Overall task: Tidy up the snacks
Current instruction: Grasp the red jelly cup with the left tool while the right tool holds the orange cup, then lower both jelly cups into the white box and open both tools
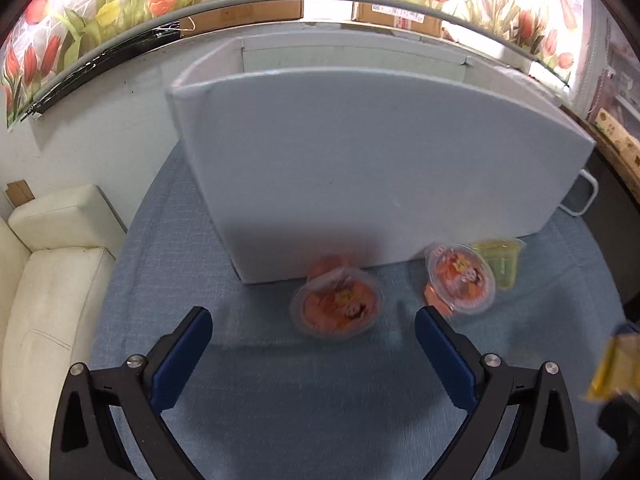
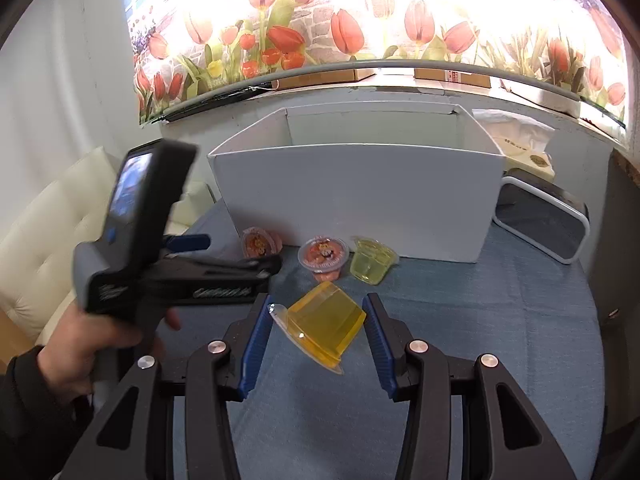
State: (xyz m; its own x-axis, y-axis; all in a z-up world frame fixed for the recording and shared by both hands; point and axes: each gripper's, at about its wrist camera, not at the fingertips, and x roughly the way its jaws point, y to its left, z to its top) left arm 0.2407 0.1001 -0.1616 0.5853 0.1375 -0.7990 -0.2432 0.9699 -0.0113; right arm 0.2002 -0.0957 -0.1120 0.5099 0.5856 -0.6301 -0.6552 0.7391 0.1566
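A white open box [image 1: 360,168] [image 2: 360,192] stands on the blue tablecloth. Two orange jelly cups [image 1: 338,306] [image 1: 460,278] and a pale yellow-green cup [image 1: 500,258] lie at its foot; they also show in the right wrist view as the left orange cup [image 2: 260,243], the middle orange cup [image 2: 324,258] and the yellow-green cup [image 2: 372,260]. My left gripper [image 1: 314,330] is open and empty, just short of the nearer orange cup. My right gripper [image 2: 318,330] is shut on a yellow jelly cup [image 2: 324,326], held tilted above the cloth.
A cream sofa [image 1: 52,280] sits left of the table. A dark white-rimmed tray [image 2: 544,222] lies right of the box. Cardboard boxes [image 2: 320,74] line the ledge under the tulip wall. The left hand-held gripper [image 2: 160,256] shows in the right wrist view.
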